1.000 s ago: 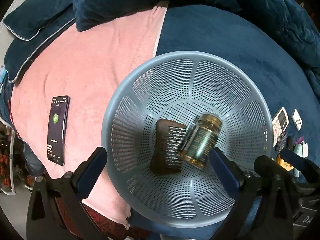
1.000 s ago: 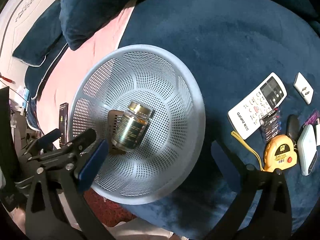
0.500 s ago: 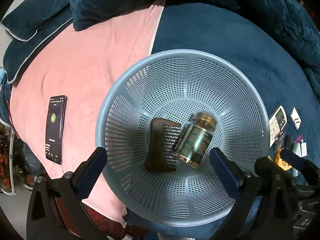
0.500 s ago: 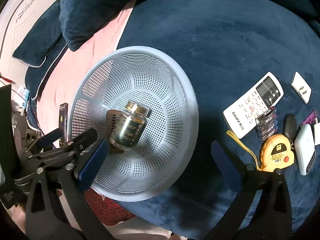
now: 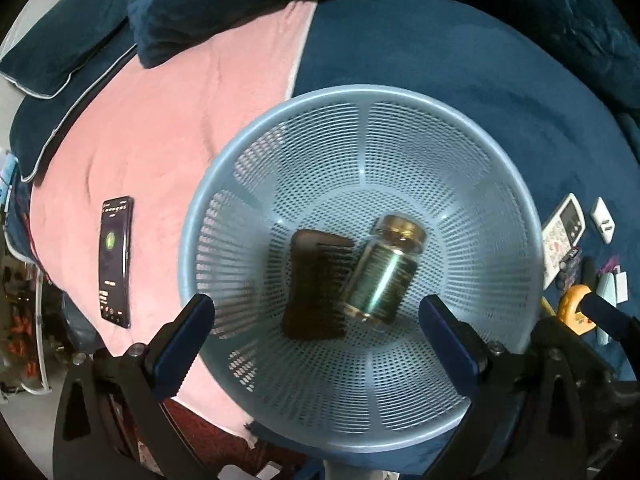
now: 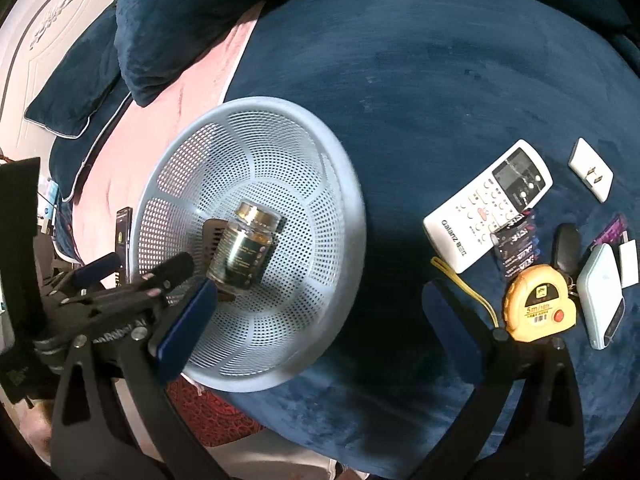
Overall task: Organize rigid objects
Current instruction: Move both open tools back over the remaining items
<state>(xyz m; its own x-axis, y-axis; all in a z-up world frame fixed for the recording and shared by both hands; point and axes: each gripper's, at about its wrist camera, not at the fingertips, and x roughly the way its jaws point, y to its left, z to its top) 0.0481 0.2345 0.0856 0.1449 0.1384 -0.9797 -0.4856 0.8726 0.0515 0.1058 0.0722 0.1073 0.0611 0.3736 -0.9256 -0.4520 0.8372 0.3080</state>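
A light blue perforated basket [image 5: 362,92] sits on the bed, straddling a pink blanket and a dark blue one. Inside it lie a dark brown comb [image 5: 316,284] and a gold-capped glass bottle [image 5: 380,276], side by side and touching. My left gripper [image 5: 316,316] hovers open above the basket's near half, holding nothing. In the right wrist view the basket [image 6: 256,152], bottle [image 6: 244,252] and comb [image 6: 212,232] are at left. My right gripper [image 6: 318,300] is open, spanning the basket's right rim and bare blue blanket. The left gripper [image 6: 136,270] shows at far left.
A black phone [image 5: 116,260] lies on the pink blanket left of the basket. On the blue blanket at right lie a white remote [image 6: 488,204], a battery pack [image 6: 516,244], a yellow tape measure [image 6: 540,304], a key fob [image 6: 568,248], a power bank [image 6: 600,296] and a white charger [image 6: 591,175]. Dark blue pillows [image 6: 80,80] lie at the back.
The right gripper has drifted slightly right, so the basket and the small items sit further left in its view. The comb and bottle stay in the basket. Both grippers remain open.
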